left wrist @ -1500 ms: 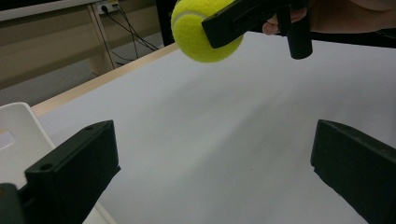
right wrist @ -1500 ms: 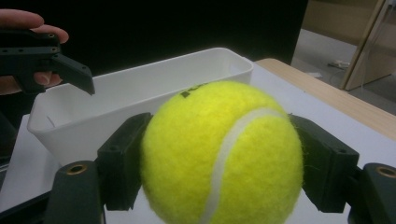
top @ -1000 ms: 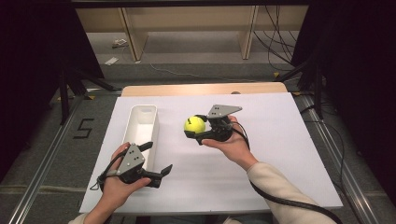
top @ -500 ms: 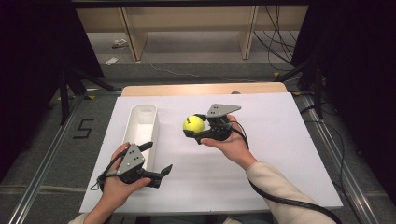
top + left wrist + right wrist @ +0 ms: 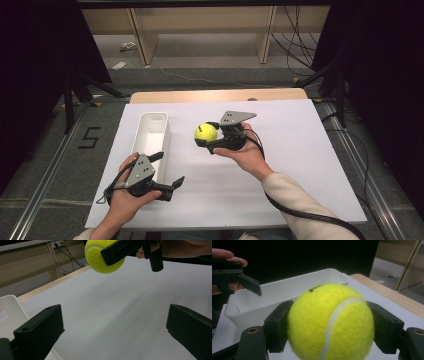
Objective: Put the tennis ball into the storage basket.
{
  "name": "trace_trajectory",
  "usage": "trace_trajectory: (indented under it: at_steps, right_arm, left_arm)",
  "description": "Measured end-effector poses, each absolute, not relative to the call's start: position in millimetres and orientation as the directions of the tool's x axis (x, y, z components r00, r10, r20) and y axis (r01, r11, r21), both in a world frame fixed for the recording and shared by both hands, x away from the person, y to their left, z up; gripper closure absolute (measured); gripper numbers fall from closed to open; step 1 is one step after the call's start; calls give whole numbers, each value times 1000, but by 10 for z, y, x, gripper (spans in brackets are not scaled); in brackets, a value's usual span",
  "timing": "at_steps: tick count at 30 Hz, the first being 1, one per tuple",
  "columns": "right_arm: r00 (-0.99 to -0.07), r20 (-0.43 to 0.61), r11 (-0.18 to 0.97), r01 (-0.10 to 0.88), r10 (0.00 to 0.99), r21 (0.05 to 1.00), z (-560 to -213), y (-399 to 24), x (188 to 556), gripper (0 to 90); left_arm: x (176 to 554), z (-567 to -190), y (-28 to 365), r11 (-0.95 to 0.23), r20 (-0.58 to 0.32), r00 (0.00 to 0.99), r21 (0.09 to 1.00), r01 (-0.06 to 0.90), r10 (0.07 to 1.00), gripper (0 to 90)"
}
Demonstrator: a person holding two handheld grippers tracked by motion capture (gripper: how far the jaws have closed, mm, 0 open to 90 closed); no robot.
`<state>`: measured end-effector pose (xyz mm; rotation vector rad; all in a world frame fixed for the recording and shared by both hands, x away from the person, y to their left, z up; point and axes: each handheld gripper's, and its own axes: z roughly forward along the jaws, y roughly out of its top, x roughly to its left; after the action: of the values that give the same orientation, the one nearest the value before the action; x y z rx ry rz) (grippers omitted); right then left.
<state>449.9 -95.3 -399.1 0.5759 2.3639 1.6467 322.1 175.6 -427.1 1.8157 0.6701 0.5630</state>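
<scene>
A yellow tennis ball is held above the white table sheet, with my right gripper shut on it. In the right gripper view the ball sits squeezed between both black jaws, and the long white bin lies just beyond it. The bin stands to the left of the ball in the high view. My left gripper rests low near the table's front left, open, jaws wide apart with nothing between them. Its own view looks up at the ball and the right gripper.
A wooden table edge runs along the back of the white sheet. Beyond it are wooden shelf legs and cables on the floor. Metal rails run along both sides of the table.
</scene>
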Motion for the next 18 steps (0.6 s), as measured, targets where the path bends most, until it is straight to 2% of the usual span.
trace_trajectory:
  at_steps: [18]
  right_arm:
    - [-905,49,301,191,422,934,-3978,-911,4515,271]
  left_arm:
    - [3221,-4272,1755,-272,60,731,946,176,680,5]
